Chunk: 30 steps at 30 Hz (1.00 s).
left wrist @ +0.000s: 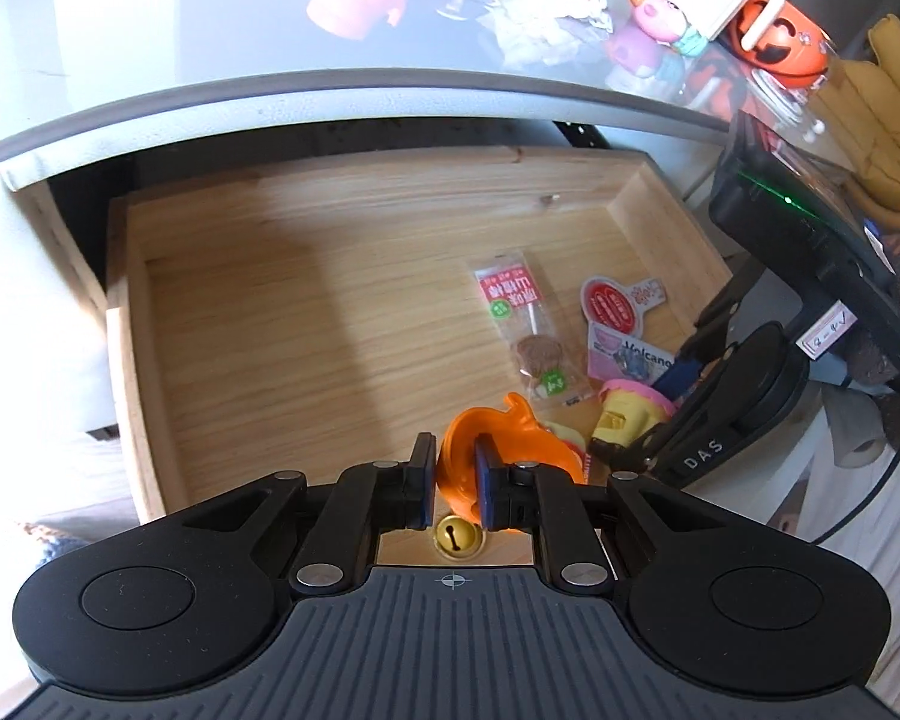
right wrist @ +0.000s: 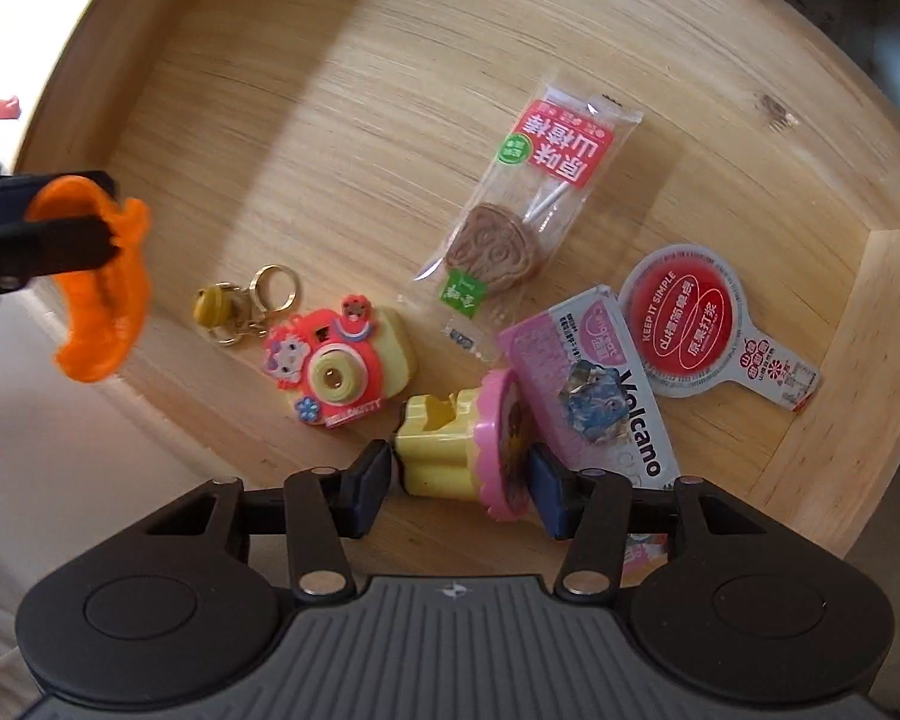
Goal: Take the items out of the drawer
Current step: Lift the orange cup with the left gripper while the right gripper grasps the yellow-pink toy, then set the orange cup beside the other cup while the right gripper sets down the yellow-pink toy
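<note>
The wooden drawer [left wrist: 306, 312] stands pulled out under a grey tabletop. Above its front edge my left gripper [left wrist: 455, 471] is shut on an orange plastic toy [left wrist: 510, 441], which also shows at the left of the right wrist view as the orange toy [right wrist: 105, 276]. At the drawer's right front my right gripper [right wrist: 459, 489] is shut on a yellow and pink toy [right wrist: 450, 450] lying on its side on the drawer floor. Around it lie a wrapped lollipop [right wrist: 528, 204], a camera keychain [right wrist: 336, 366] with a gold bell [right wrist: 210, 306], a "Volcano" card [right wrist: 594, 396] and a round red tag [right wrist: 684, 312].
On the grey tabletop [left wrist: 180, 60] behind the drawer stand several toys, among them an orange pumpkin [left wrist: 780, 36]. A yellow cushion [left wrist: 882, 90] lies at the far right. The drawer's left half is bare wood. Its right wall [right wrist: 870, 360] is close to my right gripper.
</note>
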Tool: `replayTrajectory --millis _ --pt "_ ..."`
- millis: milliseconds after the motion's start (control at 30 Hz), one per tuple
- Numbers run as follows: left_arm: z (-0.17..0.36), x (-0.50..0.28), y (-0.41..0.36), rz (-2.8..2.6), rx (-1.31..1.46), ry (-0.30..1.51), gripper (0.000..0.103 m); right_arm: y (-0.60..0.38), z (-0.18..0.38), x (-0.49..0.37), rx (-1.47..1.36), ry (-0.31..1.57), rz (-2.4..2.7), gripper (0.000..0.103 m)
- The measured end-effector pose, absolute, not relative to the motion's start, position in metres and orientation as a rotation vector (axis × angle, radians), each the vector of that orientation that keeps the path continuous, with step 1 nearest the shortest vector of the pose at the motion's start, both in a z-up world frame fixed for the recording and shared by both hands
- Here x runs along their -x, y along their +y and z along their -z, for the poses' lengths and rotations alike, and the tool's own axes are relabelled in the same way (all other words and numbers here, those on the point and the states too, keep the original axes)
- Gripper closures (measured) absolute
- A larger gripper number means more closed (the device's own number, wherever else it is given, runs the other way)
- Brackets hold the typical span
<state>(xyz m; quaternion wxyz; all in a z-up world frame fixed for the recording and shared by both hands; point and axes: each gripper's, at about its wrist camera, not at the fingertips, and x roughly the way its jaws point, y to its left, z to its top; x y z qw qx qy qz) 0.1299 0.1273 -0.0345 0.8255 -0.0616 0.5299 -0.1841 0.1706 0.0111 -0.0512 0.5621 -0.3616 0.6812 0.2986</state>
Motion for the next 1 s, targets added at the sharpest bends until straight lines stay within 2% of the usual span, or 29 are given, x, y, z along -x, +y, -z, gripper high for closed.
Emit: replayTrajectory --millis 133,267,400,533,667,800,1000 --pt "0.034 -0.128 0.127 0.388 0.105 1.095 0.087 0.005 0.040 -0.171 0.820 1.552 -0.708 0.060" --pt "0.027 -0.126 0.131 0.412 0.134 1.042 0.087 -0.015 0.005 -0.167 0.741 1.447 -0.738 0.061" --pt "-0.028 -0.116 0.149 0.341 0.181 0.786 0.087 -0.044 -0.059 -0.167 0.541 1.303 -0.786 0.061" --pt "-0.092 -0.126 0.164 0.258 0.258 0.581 0.087 -0.066 -0.153 -0.181 0.315 1.003 -0.831 0.061" --pt "-0.112 -0.167 0.165 0.103 0.238 0.584 0.087 -0.070 -0.209 -0.178 0.310 0.658 -0.821 0.061" --pt "-0.087 -0.197 0.171 0.039 0.302 0.610 0.087 -0.054 -0.203 -0.179 0.346 0.494 -0.821 0.061" --pt "-0.079 -0.205 0.174 -0.013 0.240 0.602 0.087 -0.010 -0.154 -0.160 0.622 0.363 -0.731 0.061"
